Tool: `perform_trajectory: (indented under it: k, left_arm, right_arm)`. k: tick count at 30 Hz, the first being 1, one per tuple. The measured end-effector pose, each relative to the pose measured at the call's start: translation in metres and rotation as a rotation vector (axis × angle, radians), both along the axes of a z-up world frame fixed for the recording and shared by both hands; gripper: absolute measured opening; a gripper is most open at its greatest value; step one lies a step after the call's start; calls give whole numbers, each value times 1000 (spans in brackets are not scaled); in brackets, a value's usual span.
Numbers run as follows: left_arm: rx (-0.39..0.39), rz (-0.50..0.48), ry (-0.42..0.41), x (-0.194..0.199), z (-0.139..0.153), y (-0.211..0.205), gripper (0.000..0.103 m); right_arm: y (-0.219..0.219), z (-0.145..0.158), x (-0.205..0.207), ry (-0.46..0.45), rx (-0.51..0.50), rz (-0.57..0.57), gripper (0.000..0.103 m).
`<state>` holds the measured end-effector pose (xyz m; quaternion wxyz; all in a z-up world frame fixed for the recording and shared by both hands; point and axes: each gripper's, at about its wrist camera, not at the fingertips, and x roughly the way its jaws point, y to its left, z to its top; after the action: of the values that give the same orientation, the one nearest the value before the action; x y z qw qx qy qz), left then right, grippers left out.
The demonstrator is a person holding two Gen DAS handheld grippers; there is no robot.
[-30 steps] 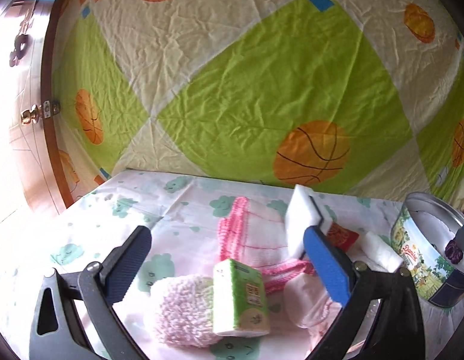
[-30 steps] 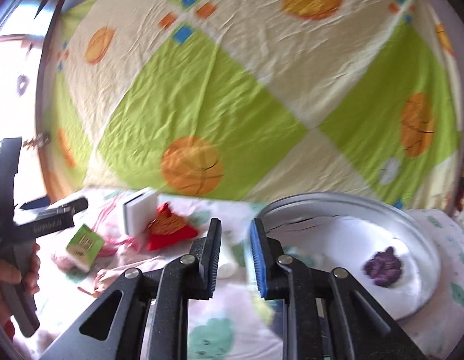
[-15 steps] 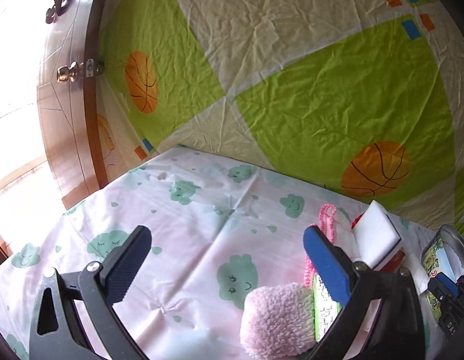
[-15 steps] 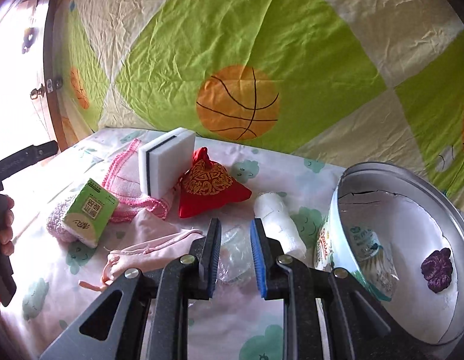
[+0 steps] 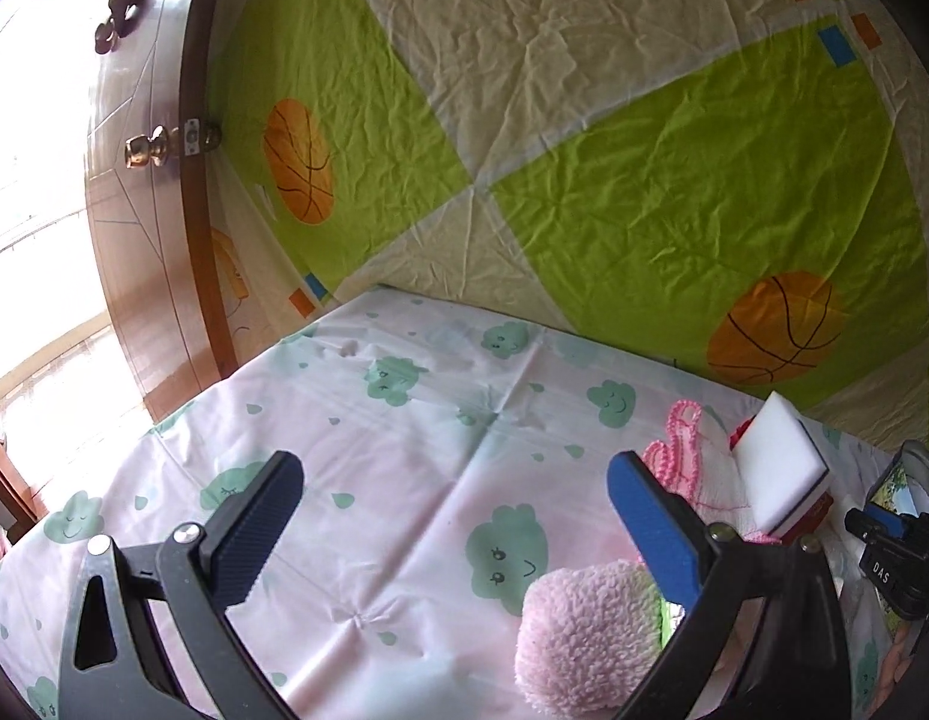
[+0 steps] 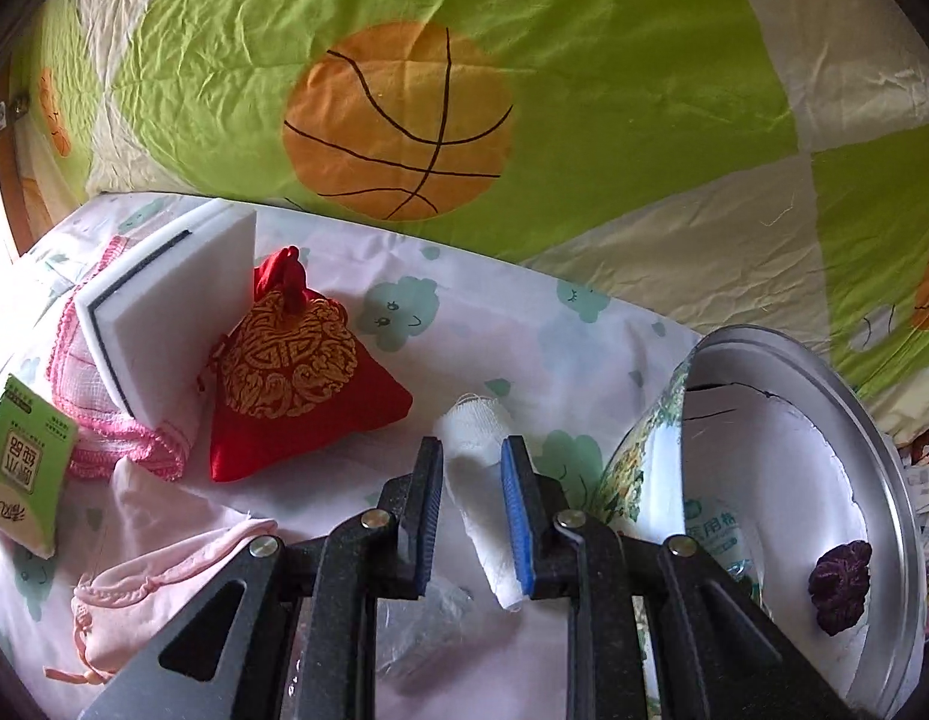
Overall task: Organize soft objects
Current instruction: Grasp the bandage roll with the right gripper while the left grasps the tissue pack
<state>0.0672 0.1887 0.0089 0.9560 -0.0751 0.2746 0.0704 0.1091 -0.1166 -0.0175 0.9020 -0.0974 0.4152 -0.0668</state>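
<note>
My right gripper (image 6: 472, 449) points down at the table with its jaws a narrow gap apart. A white gauze roll (image 6: 473, 420) lies in line with that gap, just under the tips; I see no squeeze on it. Left of it sit a red and gold pouch (image 6: 296, 378), a white sponge (image 6: 170, 312), pink mesh cloth (image 6: 80, 396), a green tissue pack (image 6: 20, 468) and a pink drawstring pouch (image 6: 158, 582). My left gripper (image 5: 453, 468) is wide open over bare tablecloth. A pink fluffy item (image 5: 584, 630) lies by its right finger.
A round metal tin (image 6: 872, 438) stands at the right, holding a purple item (image 6: 839, 582) and a small packet (image 6: 716, 540). Clear plastic (image 6: 416, 630) lies under the right gripper. A basketball-print sheet (image 6: 398, 120) hangs behind the table. A wooden door (image 5: 146, 210) stands at the left.
The right gripper swung from the tin leftward and down onto the gauze roll, its gap unchanged. The left gripper swung left, so the fluffy item and sponge slid to its right edge.
</note>
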Motion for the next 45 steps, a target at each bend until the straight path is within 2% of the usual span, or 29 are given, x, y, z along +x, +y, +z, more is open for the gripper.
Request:
perform_trajectory:
  k: [7, 11, 13, 17, 19, 23, 26, 28, 30, 34, 35, 36, 37, 38, 39, 41, 43, 45]
  left_arm:
    - [-5, -33, 6, 1, -1, -5, 103]
    - [-13, -69, 6, 1, 0, -9, 103]
    - [-30, -106, 1, -1, 2, -12, 103]
    - [-47, -239, -1, -4, 7, -28, 103]
    - [-55, -316, 13, -5, 5, -39, 102]
    - [-49, -435, 49, -6, -1, -62, 97]
    - [-3, -469, 57, -8, -5, -77, 97]
    - [-11, -494, 73, -8, -8, -82, 96]
    - [-37, -528, 102, -5, -13, -86, 89]
    - [4, -537, 138, -1, -21, -98, 88]
    - [-4, -545, 148, 0, -23, -100, 88]
    - [-25, -555, 163, 3, -26, -101, 84]
    - [-46, -560, 181, 5, -29, -103, 81]
    - [-56, -557, 200, 8, -33, -105, 71]
    - [-52, -556, 225, 12, -37, -108, 52]
    - [-62, -565, 257, 15, -41, -110, 24]
    - [-125, -552, 255, 17, -42, -102, 24]
    - [-145, -528, 227, 14, -39, -96, 24]
  right_arm:
    - [6, -5, 18, 89, -158, 6, 24]
    - [7, 0, 11, 103, -153, 8, 21]
    - [7, 10, -3, 42, -120, 21, 18]
    - [13, 46, -58, -216, 38, 97, 9]
    - [18, 59, -89, -326, 94, 130, 9]
    - [29, 58, -130, -423, 133, 162, 9]
    - [33, 45, -135, -418, 106, 200, 9]
    - [32, 42, -129, -402, 94, 217, 9]
    - [23, 40, -121, -367, 145, 223, 9]
    - [3, 37, -116, -317, 255, 184, 9]
    - [1, 37, -117, -317, 275, 182, 9]
    - [0, 36, -116, -313, 294, 186, 10]
    - [0, 36, -115, -304, 313, 189, 13]
    - [1, 35, -115, -294, 324, 187, 27]
    - [0, 34, -113, -287, 334, 183, 50]
    - [-3, 34, -114, -296, 370, 181, 79]
    - [-8, 37, -115, -308, 410, 178, 80]
    - [-11, 40, -112, -299, 442, 167, 80]
